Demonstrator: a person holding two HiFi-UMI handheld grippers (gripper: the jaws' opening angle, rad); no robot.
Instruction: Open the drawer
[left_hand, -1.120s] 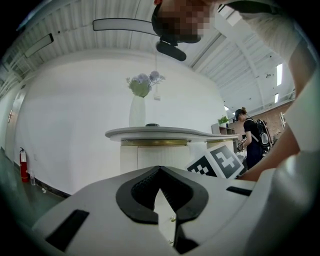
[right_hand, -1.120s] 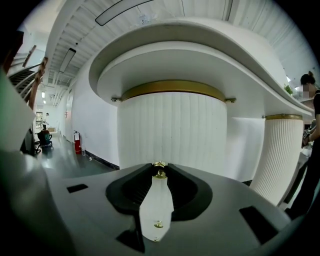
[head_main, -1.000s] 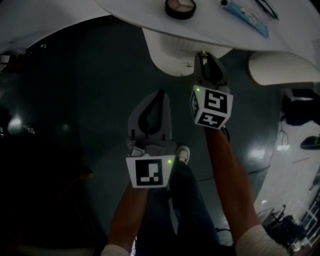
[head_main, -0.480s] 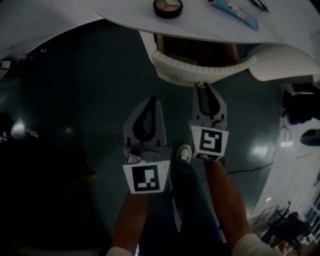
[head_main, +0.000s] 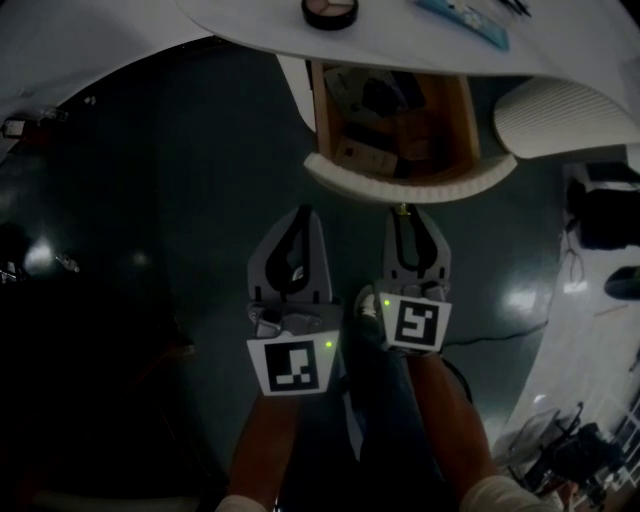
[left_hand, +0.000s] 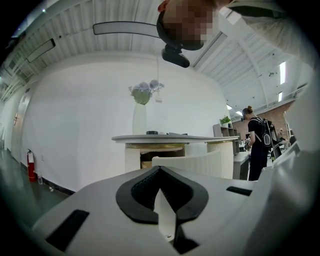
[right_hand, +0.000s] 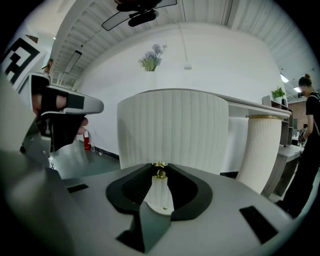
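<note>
Wooden drawer with ribbed white curved front (head_main: 410, 185) stands pulled out from the white counter (head_main: 250, 30) at its near edge. My right gripper (head_main: 403, 212) pinches its small brass knob (right_hand: 159, 170), dead ahead; my left gripper (head_main: 304, 212), alongside, is closed and empty.

The curved white ribbed-front drawer (head_main: 410, 190), wooden inside, with a small gold knob (right_hand: 159, 172), stands pulled out from under the white bench (head_main: 250, 30).
</note>
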